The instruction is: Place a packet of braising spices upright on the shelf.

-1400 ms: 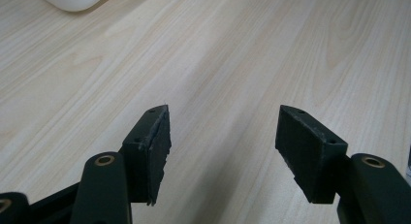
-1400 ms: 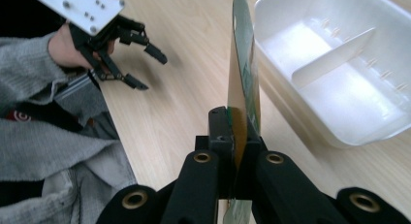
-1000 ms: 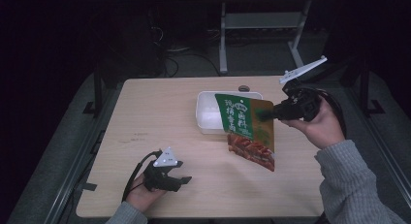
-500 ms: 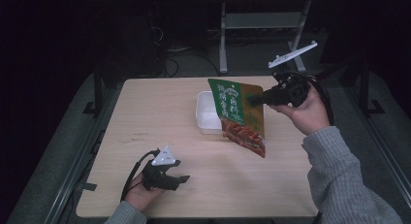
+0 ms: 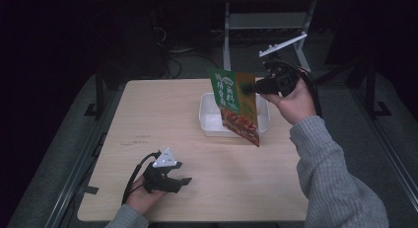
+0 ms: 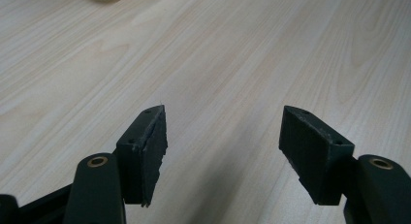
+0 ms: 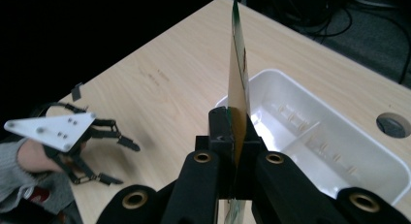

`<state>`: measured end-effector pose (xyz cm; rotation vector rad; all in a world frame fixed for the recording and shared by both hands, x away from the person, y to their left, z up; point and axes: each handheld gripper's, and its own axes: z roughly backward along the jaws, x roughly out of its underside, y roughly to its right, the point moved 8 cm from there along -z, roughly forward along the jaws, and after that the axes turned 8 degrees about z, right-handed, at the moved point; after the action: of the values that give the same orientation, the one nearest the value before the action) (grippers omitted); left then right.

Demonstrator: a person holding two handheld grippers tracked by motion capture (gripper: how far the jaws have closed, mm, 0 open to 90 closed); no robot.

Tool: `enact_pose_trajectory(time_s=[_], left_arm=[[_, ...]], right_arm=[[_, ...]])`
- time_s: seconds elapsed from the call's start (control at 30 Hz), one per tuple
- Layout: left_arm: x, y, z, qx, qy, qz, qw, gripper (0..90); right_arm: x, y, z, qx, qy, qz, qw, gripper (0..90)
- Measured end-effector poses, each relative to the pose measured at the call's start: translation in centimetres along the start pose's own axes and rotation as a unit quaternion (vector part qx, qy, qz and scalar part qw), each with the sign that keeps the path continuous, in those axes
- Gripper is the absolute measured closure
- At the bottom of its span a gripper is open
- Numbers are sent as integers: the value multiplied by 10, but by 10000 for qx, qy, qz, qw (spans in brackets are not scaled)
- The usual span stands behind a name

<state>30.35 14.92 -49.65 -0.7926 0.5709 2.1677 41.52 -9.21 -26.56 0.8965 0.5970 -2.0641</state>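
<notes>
- Right gripper (image 5: pixel 250 89): raised above the far right part of the table (image 5: pixel 148 119), its jaws pinching the edge of a green and orange food pouch (image 5: pixel 236 107).
- Food pouch: hangs clear of the table surface, tilted, over the white tray (image 5: pixel 209 124); the right gripper view shows it edge-on (image 7: pixel 237 88) between the pads, above the tray's compartments (image 7: pixel 315 136).
- Left gripper (image 5: pixel 183 181): low over the near left part of the table, well apart from the tray; jaws spread with only bare wood between them in the left gripper view (image 6: pixel 223 151).
</notes>
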Motion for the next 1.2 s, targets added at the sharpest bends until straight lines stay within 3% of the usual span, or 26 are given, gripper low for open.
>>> enact_pose_trajectory(time_s=[0.73,1.2], left_arm=[[-1,-6,3,-21,78,67,9999,329],[-1,-6,3,-4,99,82,9999,325]], right_arm=[[-24,21,-47,505,313,-184,9981,899],[-26,29,-68,734,297,-134,9968,899]])
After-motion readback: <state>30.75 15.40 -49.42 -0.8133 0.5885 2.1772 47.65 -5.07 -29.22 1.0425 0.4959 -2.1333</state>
